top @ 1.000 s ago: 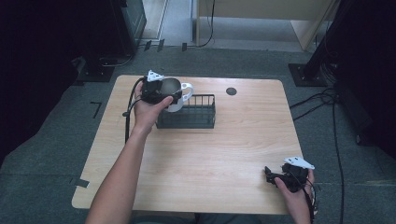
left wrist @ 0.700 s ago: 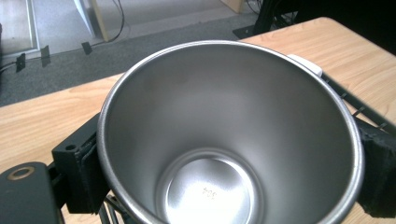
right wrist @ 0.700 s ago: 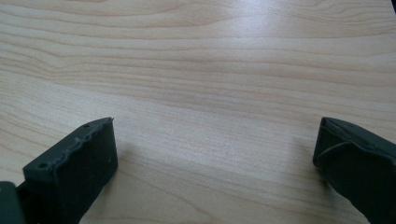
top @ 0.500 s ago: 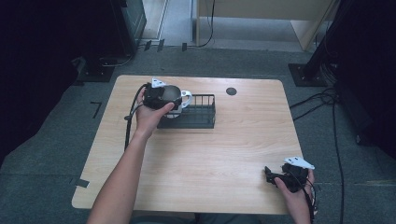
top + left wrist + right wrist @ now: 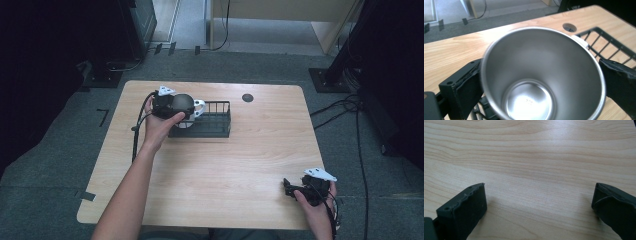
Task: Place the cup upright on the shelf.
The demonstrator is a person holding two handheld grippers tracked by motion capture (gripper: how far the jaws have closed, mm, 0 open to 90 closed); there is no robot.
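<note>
Two hand-held grippers: my left hand-held gripper (image 5: 541,82) clamps a steel mug (image 5: 541,75) over the black wire basket (image 5: 212,122); high view shows the mug's white handle. Right hand-held gripper (image 5: 539,207) gapes wide over bare table (image 5: 536,157).

I count 1 steel mug (image 5: 541,75), clamped between my left jaws, over the left end of 1 black wire basket (image 5: 207,120). That basket sits on 1 wooden table (image 5: 250,160), which has 1 round cable hole (image 5: 247,97) right of the basket.
</note>
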